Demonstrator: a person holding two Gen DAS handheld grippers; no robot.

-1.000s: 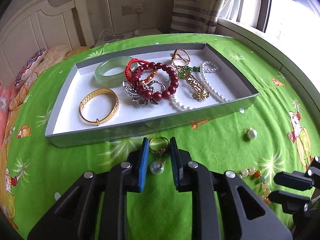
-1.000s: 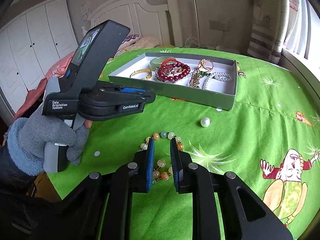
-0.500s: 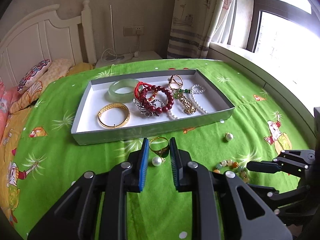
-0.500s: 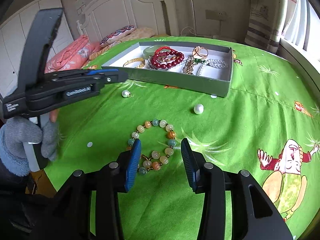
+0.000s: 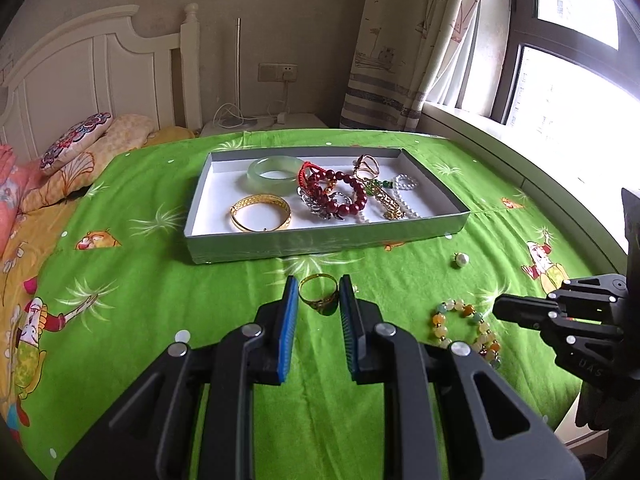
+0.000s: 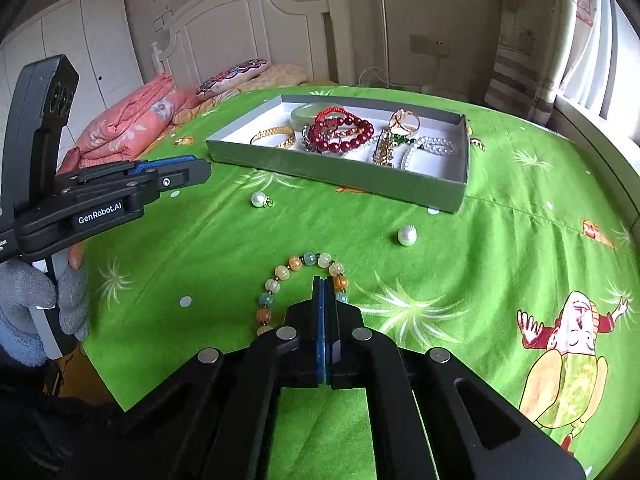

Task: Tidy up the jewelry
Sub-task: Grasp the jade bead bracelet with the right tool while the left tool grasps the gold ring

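My left gripper [image 5: 319, 294] is shut on a gold ring [image 5: 319, 296] and holds it above the green bedspread in front of the grey jewelry tray [image 5: 324, 243]. The tray holds a jade bangle [image 5: 275, 170], a gold bangle [image 5: 260, 213], a red bead bracelet [image 5: 336, 196] and a pearl strand [image 5: 406, 196]. My right gripper [image 6: 325, 282] is shut, its tips over the multicolour bead bracelet [image 6: 280, 280]; whether it pinches a bead is hidden. That bracelet also shows in the left wrist view [image 5: 466, 330].
A loose pearl [image 6: 407, 235] and a pearl pendant [image 6: 260, 199] lie on the bedspread between the tray [image 6: 340, 176] and the grippers. Pillows [image 6: 132, 120] and a white headboard [image 6: 248, 36] stand behind. A window [image 5: 580, 92] is on the right.
My left gripper has risen and pulled back with the gold ring; the pearl pendant stays on the bedspread. My right gripper opened, then shut over the bead bracelet.
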